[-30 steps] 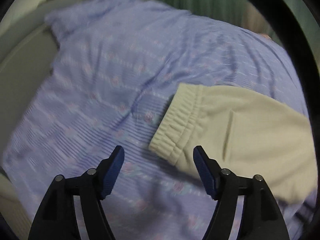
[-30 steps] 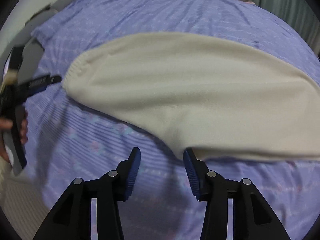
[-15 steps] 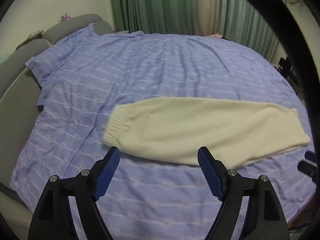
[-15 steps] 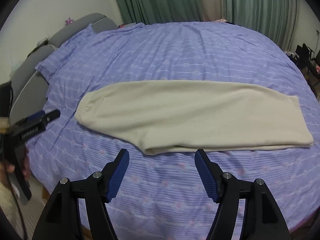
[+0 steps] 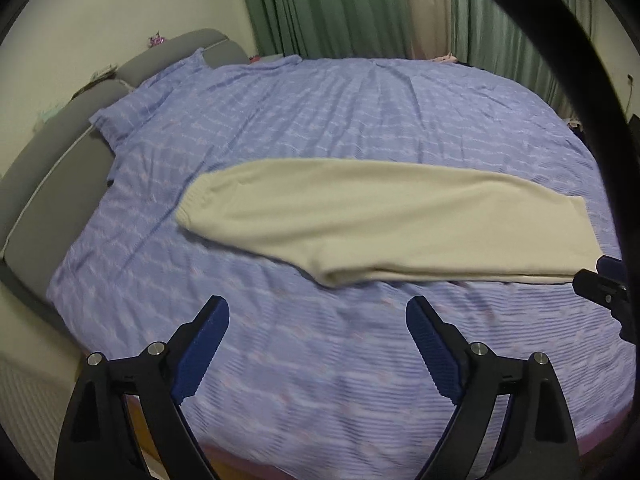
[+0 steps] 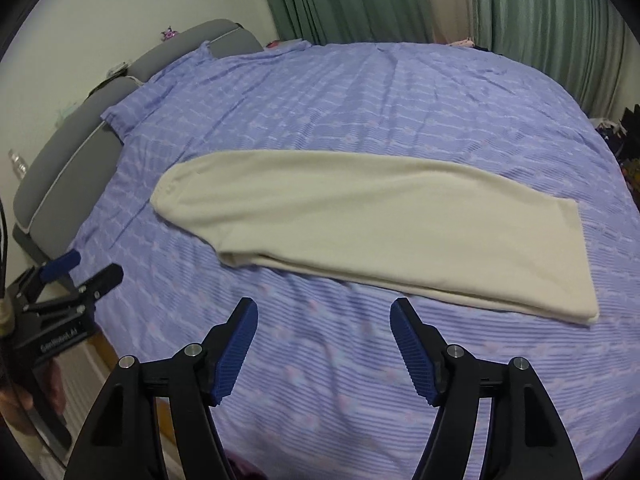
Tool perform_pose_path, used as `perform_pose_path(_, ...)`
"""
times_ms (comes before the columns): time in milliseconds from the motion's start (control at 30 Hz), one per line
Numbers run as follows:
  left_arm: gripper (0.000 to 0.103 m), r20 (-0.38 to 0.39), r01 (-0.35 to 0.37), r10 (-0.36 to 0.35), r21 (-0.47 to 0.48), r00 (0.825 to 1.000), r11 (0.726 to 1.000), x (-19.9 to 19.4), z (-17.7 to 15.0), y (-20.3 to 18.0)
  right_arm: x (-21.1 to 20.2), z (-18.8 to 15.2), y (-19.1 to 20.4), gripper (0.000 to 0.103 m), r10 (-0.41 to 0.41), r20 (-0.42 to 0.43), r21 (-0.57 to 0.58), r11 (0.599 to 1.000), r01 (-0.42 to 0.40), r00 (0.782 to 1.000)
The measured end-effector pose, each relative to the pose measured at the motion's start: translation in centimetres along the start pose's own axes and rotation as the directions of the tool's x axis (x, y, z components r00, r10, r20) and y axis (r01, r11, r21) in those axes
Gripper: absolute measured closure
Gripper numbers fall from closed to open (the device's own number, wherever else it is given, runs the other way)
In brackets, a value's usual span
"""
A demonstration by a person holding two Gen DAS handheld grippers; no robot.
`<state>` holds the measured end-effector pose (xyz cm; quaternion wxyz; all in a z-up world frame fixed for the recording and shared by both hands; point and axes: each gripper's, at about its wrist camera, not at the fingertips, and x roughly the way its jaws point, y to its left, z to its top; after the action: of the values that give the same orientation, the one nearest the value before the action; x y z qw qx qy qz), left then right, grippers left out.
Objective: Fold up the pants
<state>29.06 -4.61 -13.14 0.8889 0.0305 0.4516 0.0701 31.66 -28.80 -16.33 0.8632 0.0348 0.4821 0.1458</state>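
Cream-coloured pants [image 5: 384, 216] lie flat on the bed, on the purple-blue sheet [image 5: 320, 120] with its pale striped pattern. They are folded lengthwise, one leg on top of the other, so they make one long band across the bed. The elastic waistband [image 5: 196, 204] points toward the grey headboard [image 5: 60, 168] on the left, and the leg ends [image 6: 576, 264] are on the right side. Along the near edge, in the right wrist view, a second layer of cloth shows slightly under the top one.

Neither gripper touches the pants. The left gripper [image 5: 316, 320] hangs above the sheet near the front edge of the bed, with its blue ribbed pads [image 5: 204, 344] spread wide and nothing between them. The right gripper [image 6: 324, 320] is in the same condition: its jaws are wide apart, empty, and over bare sheet just in front of the near edge of the pants. In the right wrist view the left gripper also appears at the far left, beside the bed corner; a hand seems to hold it from below, but that part is dark and cut by the lens edge.

Green curtains [image 6: 420, 0] hang behind the bed, and a cream wall [image 5: 100, 12] stands behind the headboard.
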Motion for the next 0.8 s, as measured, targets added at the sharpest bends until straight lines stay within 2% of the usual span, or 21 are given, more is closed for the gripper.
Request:
perform_pose_path(133,0.012,-0.019,-0.004,0.005,0.032,1.000,0.999,0.1,-0.2,-4.1,-1.0,-0.8,-3.5,0.034,-0.010,0.007,0.018,1.000,0.010,1.000)
perform_pose_path(300,0.012,-0.041,0.044,-0.041,0.073,0.998,0.996,1.6,0.4,-8.5,-1.5,-2.3,-8.1,0.034,-0.055,0.008,0.085,0.995,0.054,0.998)
perform_pose_path(433,0.012,-0.044,0.090,-0.086,0.120,0.995,0.989,2.6,0.5,-13.5,-1.4,-3.5,-12.1,0.034,-0.080,0.008,0.142,0.987,0.078,0.997)
perform_pose_path(533,0.012,-0.012,0.092,-0.091,0.190,0.996,0.977,3.4,0.2,-17.8,-0.9,-4.6,-16.8,0.034,-0.079,0.013,0.229,0.971,0.074,0.997)
perform_pose_path(633,0.012,-0.030,0.099,-0.095,0.252,0.995,0.963,5.1,0.1,-22.3,-0.3,-5.3,-21.0,0.034,-0.091,0.009,0.276,0.957,0.085,0.996)
perform_pose_path(800,0.012,-0.075,0.140,-0.124,0.286,0.989,0.948,8.2,0.5,-28.5,1.0,-6.3,-28.8,0.034,-0.128,0.009,0.364,0.924,0.116,0.992)
